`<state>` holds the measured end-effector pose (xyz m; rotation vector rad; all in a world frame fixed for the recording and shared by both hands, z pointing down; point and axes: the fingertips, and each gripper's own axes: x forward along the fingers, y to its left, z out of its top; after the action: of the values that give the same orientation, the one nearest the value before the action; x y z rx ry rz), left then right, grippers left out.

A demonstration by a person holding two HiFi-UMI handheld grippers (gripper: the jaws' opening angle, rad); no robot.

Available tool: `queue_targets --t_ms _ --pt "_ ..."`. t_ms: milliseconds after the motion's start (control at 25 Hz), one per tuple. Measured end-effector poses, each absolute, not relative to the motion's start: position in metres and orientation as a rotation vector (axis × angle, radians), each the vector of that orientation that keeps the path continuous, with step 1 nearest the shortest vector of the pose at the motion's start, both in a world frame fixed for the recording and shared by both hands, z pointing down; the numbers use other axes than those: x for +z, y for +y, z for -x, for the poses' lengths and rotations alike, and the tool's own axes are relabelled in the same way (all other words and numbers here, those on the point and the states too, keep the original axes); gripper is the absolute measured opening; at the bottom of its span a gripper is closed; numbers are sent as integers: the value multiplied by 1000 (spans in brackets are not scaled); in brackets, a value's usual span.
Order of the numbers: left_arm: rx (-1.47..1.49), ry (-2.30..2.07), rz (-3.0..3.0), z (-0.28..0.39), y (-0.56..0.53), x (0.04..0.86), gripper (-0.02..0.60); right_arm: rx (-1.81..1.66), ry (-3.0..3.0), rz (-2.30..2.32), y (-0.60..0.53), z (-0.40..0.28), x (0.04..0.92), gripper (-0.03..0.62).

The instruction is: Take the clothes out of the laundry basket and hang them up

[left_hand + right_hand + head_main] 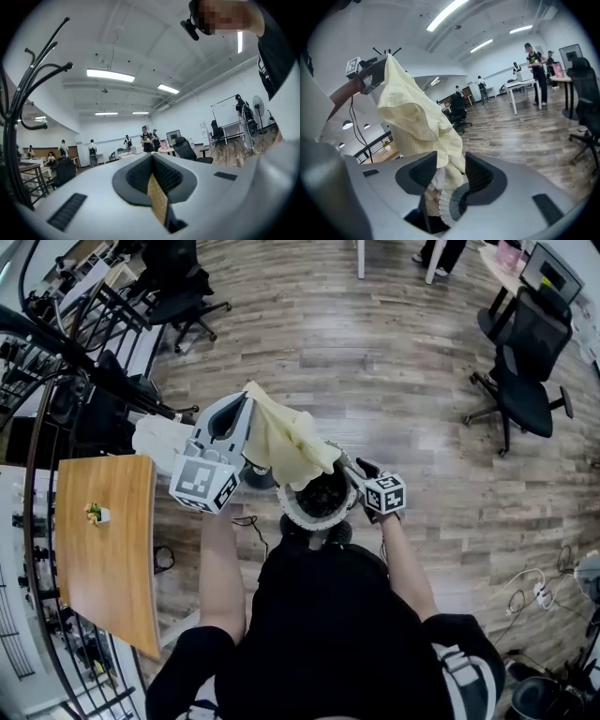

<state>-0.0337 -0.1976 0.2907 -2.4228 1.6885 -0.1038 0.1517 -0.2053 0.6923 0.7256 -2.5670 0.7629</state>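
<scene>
Pale-yellow garment (281, 437), one item, lifted clear above the laundry basket (298, 512) and hanging crumpled in the air between my two tools. Left claw (151, 161): pressed together, pinching a narrow fold of the yellow cloth at the garment's top edge; from the right gripper view I see it raised high on the left, with the cloth falling away from its tip. Right claw (451, 164): spread, the lower end of the garment hanging down between the two pads without being squeezed; the cloth lies close against the left pad, and I cannot tell whether it touches. Laundry basket: white, round, perforated wall, dark inside, standing on the wooden floor (422, 427) directly below the garment and just in front of the person's body. Coat rack (94, 371): black, curved hooks, to the left and slightly farther off, apart from the garment. Bench (108, 549): wood-topped, on the near left, carrying a small potted plant (96, 514). Office chair (525, 381): black, far right, well apart from the work.
</scene>
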Motion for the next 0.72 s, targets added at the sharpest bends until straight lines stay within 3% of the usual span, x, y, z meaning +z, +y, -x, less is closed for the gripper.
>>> queue_targets --t_ms 320,520,720 --pt "-49 1602 2353 26 -169 223 21 1039 -2691 -604 -237 -104 676 281" --pt "-88 1589 2383 22 -164 233 21 692 -2682 -356 -252 -55 667 380" --pt "-84 1537 2422 14 -158 235 21 606 -2644 -218 -246 0 679 377"
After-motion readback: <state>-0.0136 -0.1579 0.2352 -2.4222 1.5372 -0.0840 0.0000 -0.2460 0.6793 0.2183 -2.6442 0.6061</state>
